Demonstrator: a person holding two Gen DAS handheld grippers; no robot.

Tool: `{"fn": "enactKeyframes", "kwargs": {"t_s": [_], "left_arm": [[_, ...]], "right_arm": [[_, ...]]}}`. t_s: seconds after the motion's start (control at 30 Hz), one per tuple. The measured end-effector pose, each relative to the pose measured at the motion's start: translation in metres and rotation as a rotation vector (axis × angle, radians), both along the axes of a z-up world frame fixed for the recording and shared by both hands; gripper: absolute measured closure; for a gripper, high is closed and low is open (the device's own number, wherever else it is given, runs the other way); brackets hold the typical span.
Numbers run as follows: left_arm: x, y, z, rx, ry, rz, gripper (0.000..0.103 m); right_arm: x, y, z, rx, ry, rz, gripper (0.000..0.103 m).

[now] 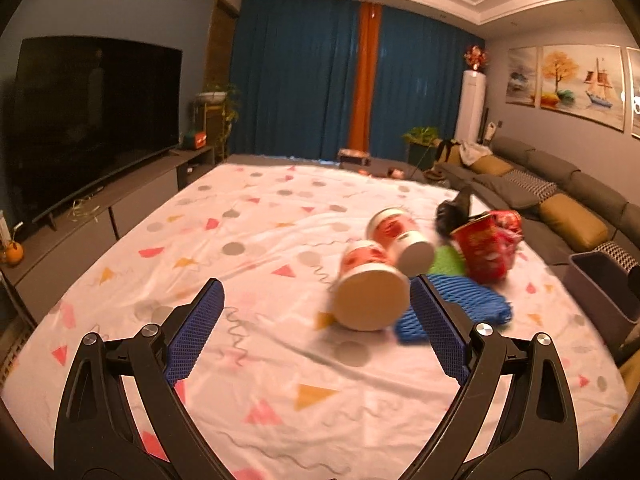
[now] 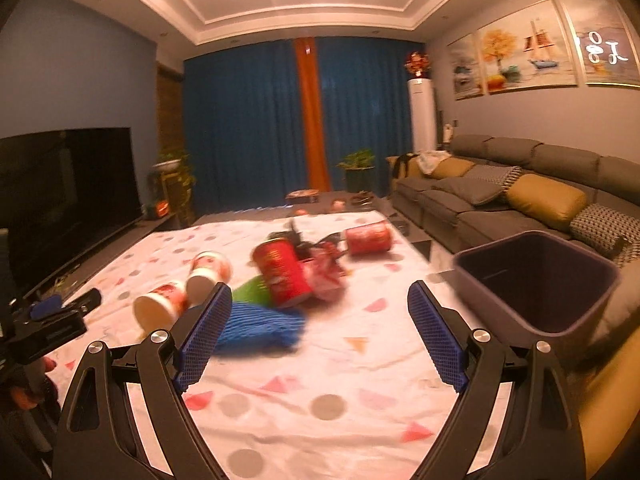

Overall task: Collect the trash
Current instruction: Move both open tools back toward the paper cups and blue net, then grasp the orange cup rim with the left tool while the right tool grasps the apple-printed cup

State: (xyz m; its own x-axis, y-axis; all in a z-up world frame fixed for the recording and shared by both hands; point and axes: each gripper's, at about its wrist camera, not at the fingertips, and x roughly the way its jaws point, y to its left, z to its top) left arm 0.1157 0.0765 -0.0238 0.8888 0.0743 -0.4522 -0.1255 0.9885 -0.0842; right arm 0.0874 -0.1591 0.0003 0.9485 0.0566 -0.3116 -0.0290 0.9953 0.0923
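Trash lies on a table with a white patterned cloth (image 1: 260,236). Two paper cups lie on their sides, the near cup (image 1: 368,292) and the far cup (image 1: 400,236). Beside them are a blue foam net (image 1: 472,304), a green piece (image 1: 448,260), a red can (image 1: 484,252) and a red wrapper (image 1: 510,222). My left gripper (image 1: 316,308) is open and empty, just short of the near cup. My right gripper (image 2: 320,316) is open and empty, with the blue foam net (image 2: 260,324) by its left finger. The red can (image 2: 284,272), a second red can (image 2: 368,238) and both cups (image 2: 160,304) lie beyond.
A dark grey bin (image 2: 536,280) stands at the table's right edge, also visible in the left wrist view (image 1: 600,280). A grey sofa (image 2: 520,196) runs along the right, a TV (image 1: 92,120) on a low cabinet along the left. The left gripper shows in the right wrist view (image 2: 52,312).
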Motion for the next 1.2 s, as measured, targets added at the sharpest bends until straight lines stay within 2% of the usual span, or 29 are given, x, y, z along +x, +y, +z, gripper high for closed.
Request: {"fn": "enactKeyframes", "kwargs": {"t_s": [0.23, 0.4, 0.6, 0.67, 0.7, 0.8, 0.9, 0.97, 1.2], "left_arm": [[0.026, 0.003, -0.015, 0.000, 0.075, -0.060, 0.021], [0.051, -0.001, -0.029, -0.006, 0.150, -0.086, 0.036], [0.082, -0.003, -0.040, -0.037, 0.237, -0.117, 0.066], [0.092, -0.001, -0.044, -0.060, 0.268, -0.128, 0.082], [0.093, 0.001, -0.046, -0.069, 0.274, -0.131, 0.089], [0.100, 0.007, -0.047, -0.103, 0.272, -0.140, 0.101], [0.100, 0.016, -0.048, -0.146, 0.255, -0.119, 0.101], [0.098, 0.031, -0.048, -0.204, 0.232, -0.079, 0.101], [0.090, 0.066, -0.043, -0.262, 0.181, 0.074, 0.101]], "right_arm": [[0.015, 0.027, 0.002, -0.029, 0.009, 0.062, 0.016], [0.030, 0.039, 0.004, -0.029, 0.013, 0.082, 0.016], [0.053, 0.060, 0.003, -0.030, 0.044, 0.136, 0.016], [0.060, 0.071, 0.002, -0.045, 0.047, 0.150, 0.016], [0.063, 0.075, 0.001, -0.051, 0.050, 0.157, 0.016], [0.075, 0.087, -0.001, -0.071, 0.062, 0.178, 0.016], [0.086, 0.100, -0.006, -0.093, 0.073, 0.193, 0.016], [0.097, 0.108, -0.009, -0.103, 0.085, 0.201, 0.016], [0.143, 0.135, -0.025, -0.126, 0.142, 0.205, 0.017]]}}
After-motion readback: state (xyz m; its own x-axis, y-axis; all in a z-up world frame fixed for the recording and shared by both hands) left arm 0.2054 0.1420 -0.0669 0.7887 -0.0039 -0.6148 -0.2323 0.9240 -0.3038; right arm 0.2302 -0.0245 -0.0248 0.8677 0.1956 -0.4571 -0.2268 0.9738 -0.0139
